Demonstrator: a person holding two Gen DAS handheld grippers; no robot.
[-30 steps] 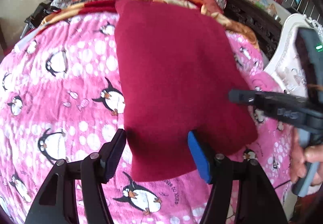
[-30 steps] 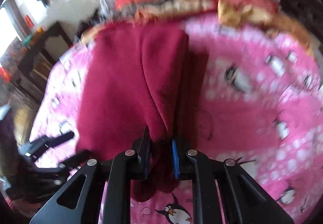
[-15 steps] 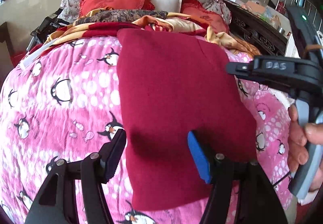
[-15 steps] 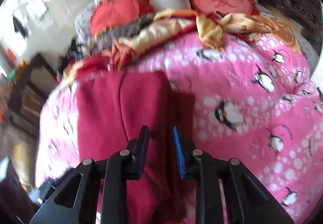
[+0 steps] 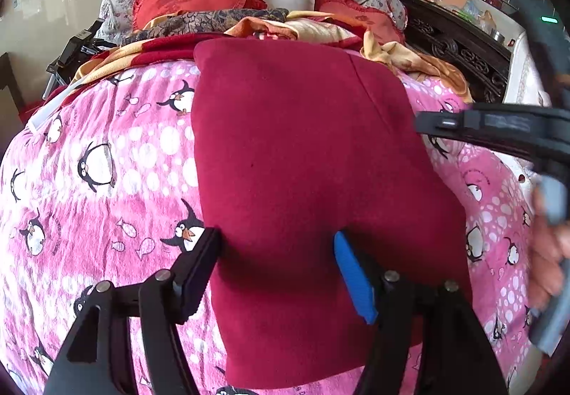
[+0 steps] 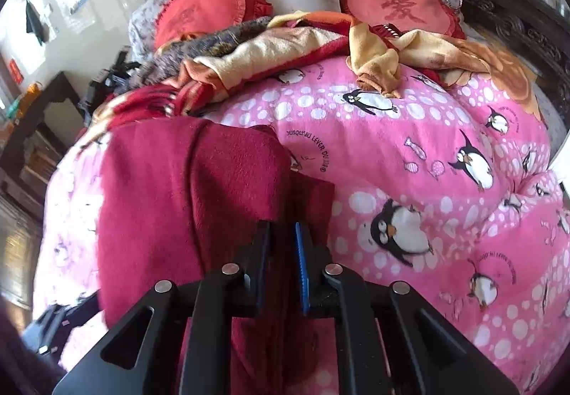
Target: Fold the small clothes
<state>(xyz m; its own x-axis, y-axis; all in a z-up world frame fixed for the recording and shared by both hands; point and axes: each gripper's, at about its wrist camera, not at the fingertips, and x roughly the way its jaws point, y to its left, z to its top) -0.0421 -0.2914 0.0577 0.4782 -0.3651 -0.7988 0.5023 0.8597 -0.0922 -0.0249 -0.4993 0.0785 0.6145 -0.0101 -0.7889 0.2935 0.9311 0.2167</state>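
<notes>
the red cloth [image 5: 306, 181] now lies folded flat on the pink bed cover [image 5: 107, 163]. the right tongs [image 6: 281, 263], at its 3 o'clock edge, have let go and stand nearly closed, empty; the left tongs [image 5: 276, 274] hover open at 6 o'clock. this fold looks done.

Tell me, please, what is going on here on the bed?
A person holding a gripper in each hand is folding a dark red garment on a pink penguin blanket. The left gripper hovers open over its near end; the right gripper is shut at its edge; whether it grips cloth is unclear.
</notes>
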